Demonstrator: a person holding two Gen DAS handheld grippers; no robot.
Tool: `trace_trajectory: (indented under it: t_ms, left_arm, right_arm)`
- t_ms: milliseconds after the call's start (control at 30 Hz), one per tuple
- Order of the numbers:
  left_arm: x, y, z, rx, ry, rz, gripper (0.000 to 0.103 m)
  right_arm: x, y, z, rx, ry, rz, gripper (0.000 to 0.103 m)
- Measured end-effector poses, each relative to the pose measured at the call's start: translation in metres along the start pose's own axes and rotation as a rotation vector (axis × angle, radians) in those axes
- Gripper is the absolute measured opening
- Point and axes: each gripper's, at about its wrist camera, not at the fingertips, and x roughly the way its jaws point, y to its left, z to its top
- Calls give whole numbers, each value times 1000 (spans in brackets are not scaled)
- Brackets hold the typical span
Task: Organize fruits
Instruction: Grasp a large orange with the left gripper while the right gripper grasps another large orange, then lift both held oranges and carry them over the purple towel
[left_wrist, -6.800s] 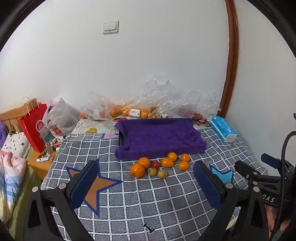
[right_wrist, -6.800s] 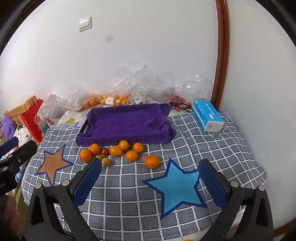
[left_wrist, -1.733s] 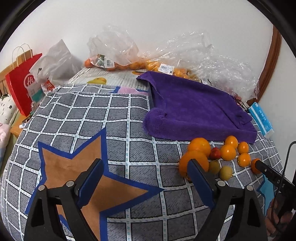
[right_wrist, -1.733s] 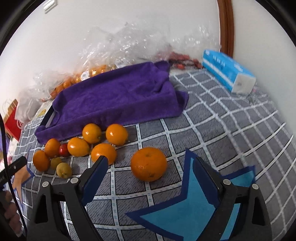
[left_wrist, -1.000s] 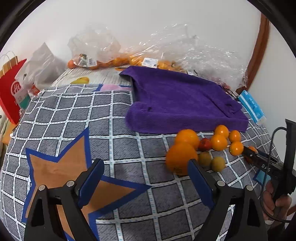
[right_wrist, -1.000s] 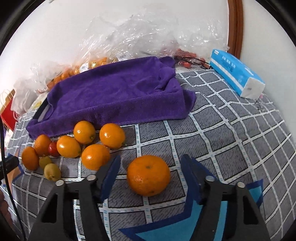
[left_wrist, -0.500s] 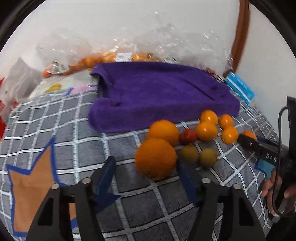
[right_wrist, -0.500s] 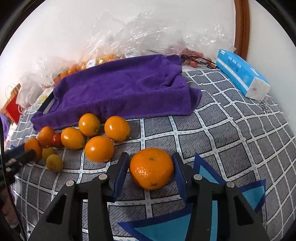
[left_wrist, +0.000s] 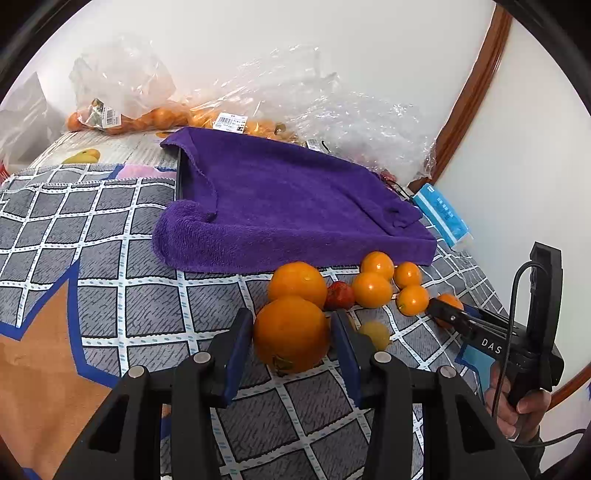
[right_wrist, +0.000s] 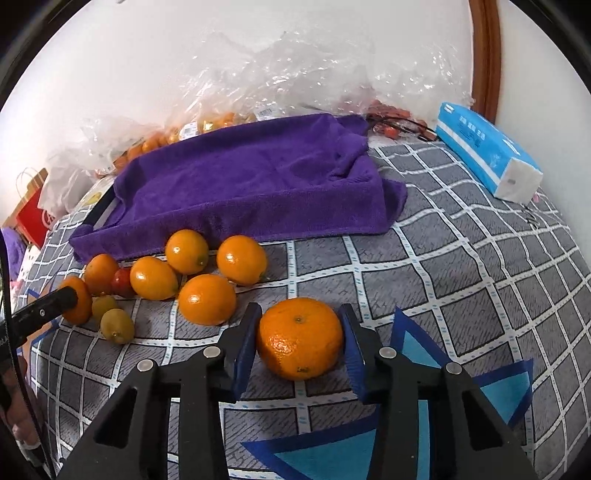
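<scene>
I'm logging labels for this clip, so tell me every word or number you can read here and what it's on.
"DAS": white letters on the black right gripper.
Barcode stickers on the plastic fruit bags: too small to read.
Blue tissue pack: white print, too blurred to read.
Red paper bag: white logo, partly cut off, unreadable.

Each tool, left and right, has narrowed from wide open, closing around its own orange.

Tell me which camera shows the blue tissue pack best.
The right wrist view. There the blue tissue pack lies whole and unobstructed on the checked cloth, with its white end visible. In the left wrist view the pack is a small, stretched sliver beyond the purple towel.
</scene>
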Motion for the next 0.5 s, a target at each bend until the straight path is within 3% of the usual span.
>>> trace_trajectory:
  t_ms: [233,367,500]
  left_arm:
    - [12,2,0,-8,64,12,42]
    - [9,6,-1,-25,49,-14,41]
    - [0,1,-2,-2,3,1,41]
  right_arm:
    - [4,2,-1,-4,26,-16,45]
    - [4,4,-3,-25,31,-25,47]
    - [3,5,-4,-30,25,-15,42]
